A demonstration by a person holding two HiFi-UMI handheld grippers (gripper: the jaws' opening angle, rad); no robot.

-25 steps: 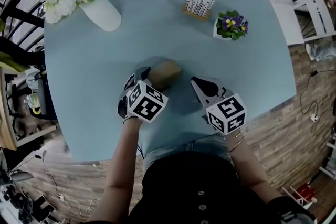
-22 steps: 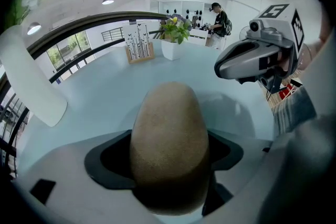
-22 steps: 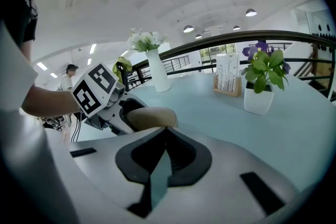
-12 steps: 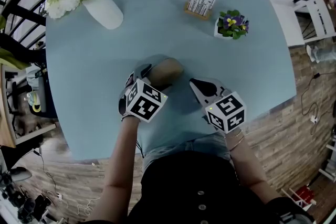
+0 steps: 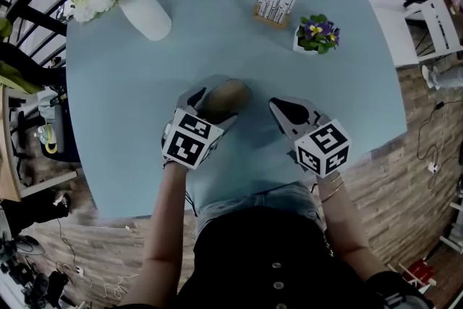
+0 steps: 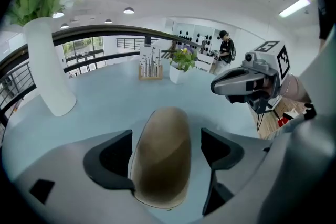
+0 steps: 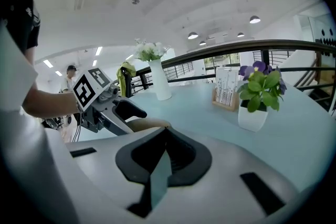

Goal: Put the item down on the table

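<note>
Left gripper view looks along the left gripper: its two jaws are spread apart and the brown item lies between them. The item is right up against the left jaw, and a thin gap shows on the other side. It looks to be resting on the blue table. In the head view the gripper covers the near end of the item, so only the far part shows. In the right gripper view just a thin strip of it peeks over the grey gripper body. The right gripper has its jaws pressed together at the tips with nothing in them. It hangs near the item on its right, not touching it. Each gripper has a cube with black and white square marks and no words. The cards in the wooden stand have dark lines, too small to read. The item is long and rounded. Its long side runs the same way as the left jaws, pointing away from the person toward the stand and the little potted plant. A white vase of flowers stands well apart at the far left
</note>
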